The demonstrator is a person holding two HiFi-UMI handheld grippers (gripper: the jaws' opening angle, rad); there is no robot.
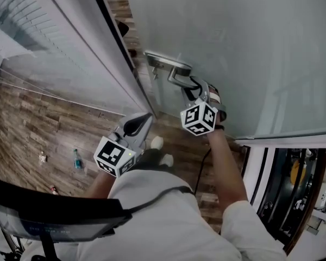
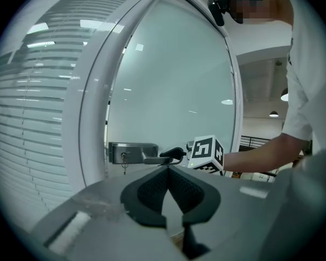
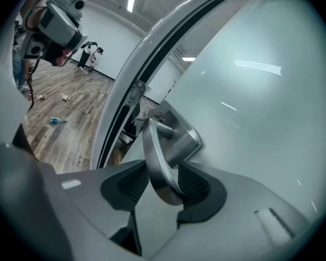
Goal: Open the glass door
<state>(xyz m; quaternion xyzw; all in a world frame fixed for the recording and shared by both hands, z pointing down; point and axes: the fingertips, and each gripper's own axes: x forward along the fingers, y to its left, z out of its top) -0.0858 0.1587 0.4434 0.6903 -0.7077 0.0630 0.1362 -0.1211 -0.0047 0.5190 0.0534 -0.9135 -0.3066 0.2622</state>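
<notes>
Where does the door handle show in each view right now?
Head view: door handle upper centre.
Left gripper view: door handle just left of centre, slightly low.
Right gripper view: door handle at centre, clamped in the right gripper.
Shared landmark: the metal lock plate behind it.

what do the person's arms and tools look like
The left tool and right tool are grey-bodied with black ribbed pads. Each carries a white cube printed with black square markers. The person wears a white short-sleeved top; a thin dark cable hangs below the right arm.
</notes>
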